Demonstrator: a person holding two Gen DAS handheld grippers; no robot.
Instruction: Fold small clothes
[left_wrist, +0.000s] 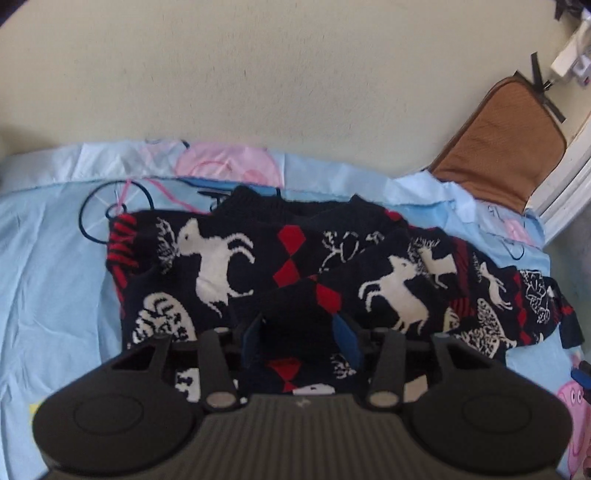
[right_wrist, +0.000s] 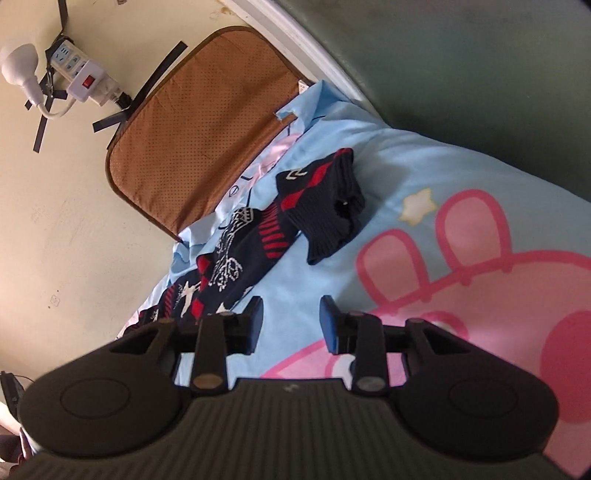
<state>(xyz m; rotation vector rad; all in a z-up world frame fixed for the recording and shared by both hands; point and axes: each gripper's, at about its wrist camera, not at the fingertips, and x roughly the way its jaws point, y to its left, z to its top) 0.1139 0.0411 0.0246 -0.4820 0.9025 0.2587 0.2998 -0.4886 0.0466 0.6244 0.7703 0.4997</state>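
A small navy knit sweater (left_wrist: 229, 258) with white reindeer and red diamonds lies on a light blue cartoon bedsheet (left_wrist: 48, 280). My left gripper (left_wrist: 301, 332) is over the sweater's near edge, and a raised fold of the sweater sits between its blue pads (left_wrist: 345, 334). In the right wrist view the sweater's sleeve (right_wrist: 321, 206) stretches across the sheet (right_wrist: 406, 158), cuff at the far end. My right gripper (right_wrist: 291, 319) is open and empty above bare sheet, just right of the sleeve's near part.
A cream wall (left_wrist: 277, 74) runs behind the bed. A brown cushion (right_wrist: 195, 122) leans against it at the sheet's edge, beside a white door frame (left_wrist: 569, 177). A white power strip (right_wrist: 79, 74) is taped to the wall. A large pink pig print (right_wrist: 480, 295) covers the sheet.
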